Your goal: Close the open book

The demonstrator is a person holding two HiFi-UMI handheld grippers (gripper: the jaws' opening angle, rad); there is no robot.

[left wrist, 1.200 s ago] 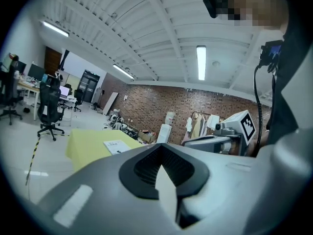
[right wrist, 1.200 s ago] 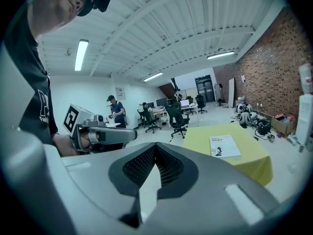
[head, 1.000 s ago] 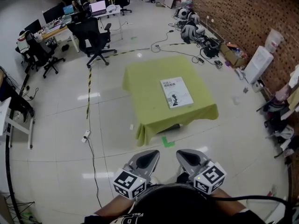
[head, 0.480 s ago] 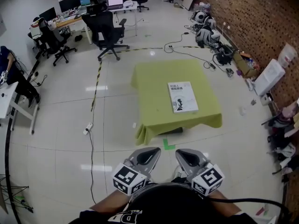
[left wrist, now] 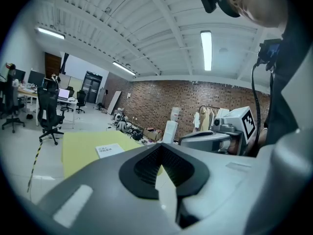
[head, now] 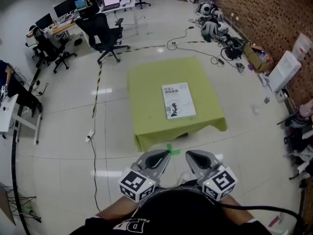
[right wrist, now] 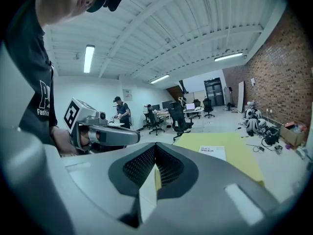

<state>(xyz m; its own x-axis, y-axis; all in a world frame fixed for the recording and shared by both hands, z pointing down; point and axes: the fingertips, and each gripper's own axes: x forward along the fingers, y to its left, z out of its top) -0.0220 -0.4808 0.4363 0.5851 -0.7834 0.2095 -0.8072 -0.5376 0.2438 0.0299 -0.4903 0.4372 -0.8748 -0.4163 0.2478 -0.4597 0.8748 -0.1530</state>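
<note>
A white-covered book (head: 178,101) lies flat and closed, cover up, on the right half of a table under a yellow-green cloth (head: 146,106). Both grippers hang close to my body, well short of the table's near edge. The left gripper (head: 160,154) and right gripper (head: 191,154) point toward the table, jaws together, nothing in them. In the left gripper view the book (left wrist: 109,150) shows far beyond the left gripper (left wrist: 159,147). In the right gripper view the book (right wrist: 212,152) lies far beyond the right gripper (right wrist: 155,147).
Green tape (head: 172,149) marks the floor by the table's near edge. Office chairs (head: 103,29) and desks stand far left, a cable (head: 94,155) runs along the floor at left, and clutter lines the brick wall (head: 274,18) at right. A person (right wrist: 120,112) stands by the far desks.
The head view has shifted and the table now sits a little nearer and more to the left. The book has not moved on the cloth. Both grippers stay near my body.
</note>
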